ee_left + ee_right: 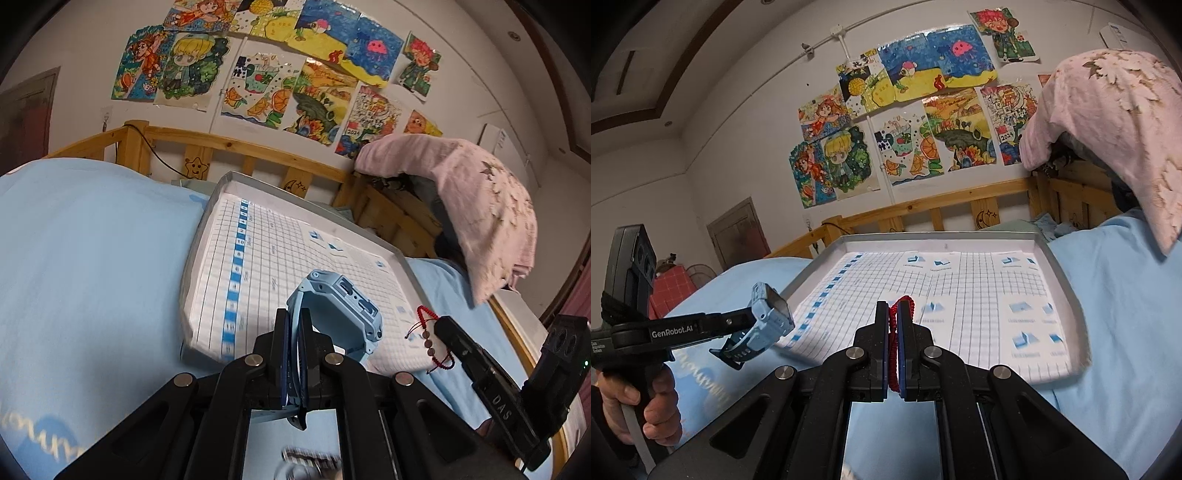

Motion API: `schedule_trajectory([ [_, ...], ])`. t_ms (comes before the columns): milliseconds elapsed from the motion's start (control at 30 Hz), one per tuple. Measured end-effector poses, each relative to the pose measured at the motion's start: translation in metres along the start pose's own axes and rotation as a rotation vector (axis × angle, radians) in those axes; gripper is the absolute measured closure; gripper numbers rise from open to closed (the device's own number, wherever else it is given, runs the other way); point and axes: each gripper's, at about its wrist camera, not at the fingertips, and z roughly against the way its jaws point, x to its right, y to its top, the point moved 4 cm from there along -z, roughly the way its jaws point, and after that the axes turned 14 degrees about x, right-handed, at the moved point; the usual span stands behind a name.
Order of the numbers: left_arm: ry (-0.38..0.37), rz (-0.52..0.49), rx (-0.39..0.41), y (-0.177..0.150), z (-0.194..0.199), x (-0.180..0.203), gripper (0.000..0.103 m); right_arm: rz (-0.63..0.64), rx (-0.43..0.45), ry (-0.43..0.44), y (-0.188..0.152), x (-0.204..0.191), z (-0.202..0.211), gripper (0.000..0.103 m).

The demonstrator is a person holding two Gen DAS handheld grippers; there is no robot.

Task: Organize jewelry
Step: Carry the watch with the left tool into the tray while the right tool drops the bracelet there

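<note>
My left gripper (294,325) is shut on the strap of a light blue watch (341,310), whose square case sticks up above the fingers. The right wrist view shows the same watch (772,314) held at the left, by the left gripper (753,321). My right gripper (893,314) is shut on a red cord bracelet (894,343) that runs down between its pads. In the left wrist view this bracelet (428,339) with brown beads dangles from the right gripper (441,326). Both hang above a grey tray (1056,266) lined with gridded paper, lying on the blue bed.
The tray (207,221) lies on a light blue bedsheet (92,258). A wooden bed rail (229,144) runs behind it, under a wall of colourful drawings. A pink blanket (480,206) is draped over the rail at the right. A person's hand (646,402) grips the left tool's handle.
</note>
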Motion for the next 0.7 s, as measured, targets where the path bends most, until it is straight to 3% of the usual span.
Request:
schedule_trajectory([
  [233, 0.024, -0.014, -0.051, -0.005, -0.034, -0.004, 0.098, -0.013, -0.069, -0.017, -0.021, 0.008, -0.047, 0.099],
  [567, 0.071, -0.025, -0.130, -0.015, -0.052, -0.007, 0.093, -0.060, -0.154, -0.039, -0.047, 0.023, -0.062, 0.098],
  [633, 0.057, -0.014, -0.122, -0.015, -0.048, -0.007, 0.089, -0.064, -0.158, -0.051, -0.047, 0.025, -0.060, 0.094],
  [667, 0.057, -0.014, -0.112, -0.015, -0.045, -0.007, 0.085, -0.063, -0.156, -0.057, -0.047, 0.026, -0.058, 0.084],
  [700, 0.060, -0.015, -0.103, -0.014, -0.042, -0.008, 0.076, -0.061, -0.151, -0.062, -0.045, 0.027, -0.056, 0.067],
])
